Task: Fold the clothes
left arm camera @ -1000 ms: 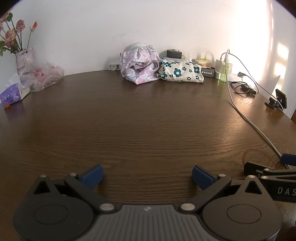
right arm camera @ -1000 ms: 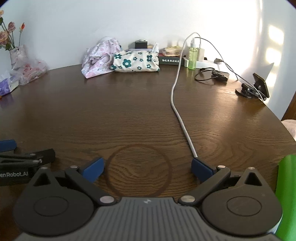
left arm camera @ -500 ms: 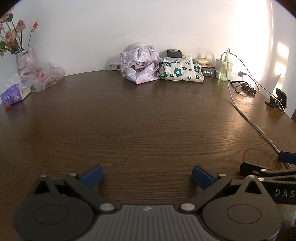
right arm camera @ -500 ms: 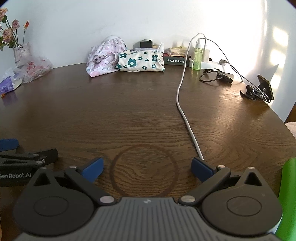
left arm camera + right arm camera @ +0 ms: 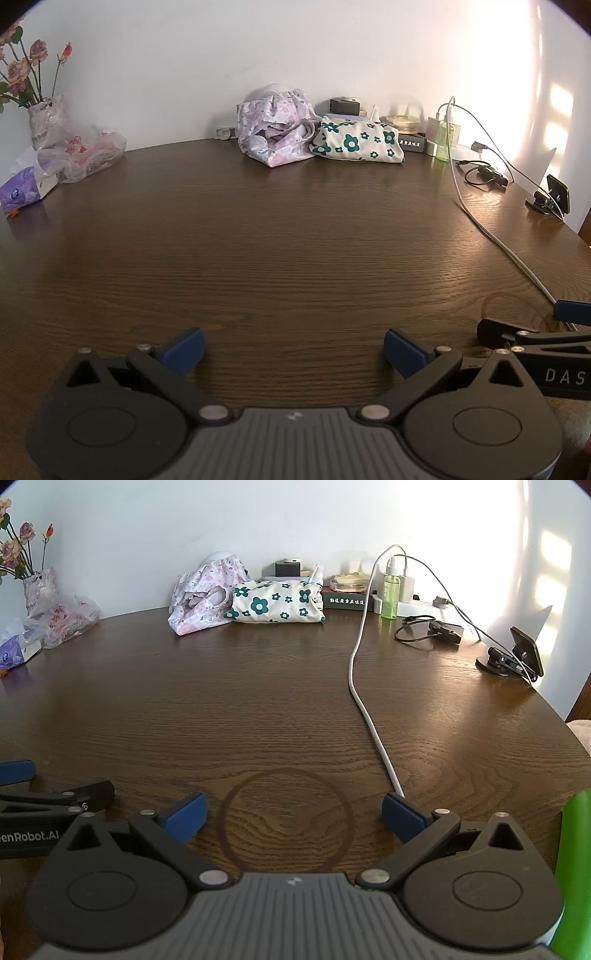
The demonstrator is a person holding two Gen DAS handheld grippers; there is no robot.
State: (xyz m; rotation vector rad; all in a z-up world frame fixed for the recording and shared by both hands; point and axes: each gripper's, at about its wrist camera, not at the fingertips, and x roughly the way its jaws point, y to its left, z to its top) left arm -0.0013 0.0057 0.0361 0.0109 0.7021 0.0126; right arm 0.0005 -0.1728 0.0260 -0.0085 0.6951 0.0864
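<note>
Two garments wait at the far edge of the desk (image 5: 280, 236), against the wall; none has been brought forward, so the fold is judged not yet begun and the step in hand is the reach.

Left to right along the back: a vase of roses (image 5: 44, 118), a crumpled plastic bag (image 5: 85, 153), then the pink floral garment (image 5: 277, 133) lying bunched, touching the cream cloth with teal flowers (image 5: 356, 142), which looks already folded flat. Further right stand a green spray bottle (image 5: 390, 596) and a white cable (image 5: 364, 701) that runs forward across the desk.

The left tool (image 5: 293, 349) hangs low over the near edge, fingers spread wide, gripping nothing. The right tool (image 5: 293, 814) sits just beside it, likewise spread and empty, with the cable end touching or just behind its right finger.

Next move, as judged: carry both tools forward to the pink garment, pinch it, and draw it to the bare centre. Keep the right tool clear of the cable.
</note>
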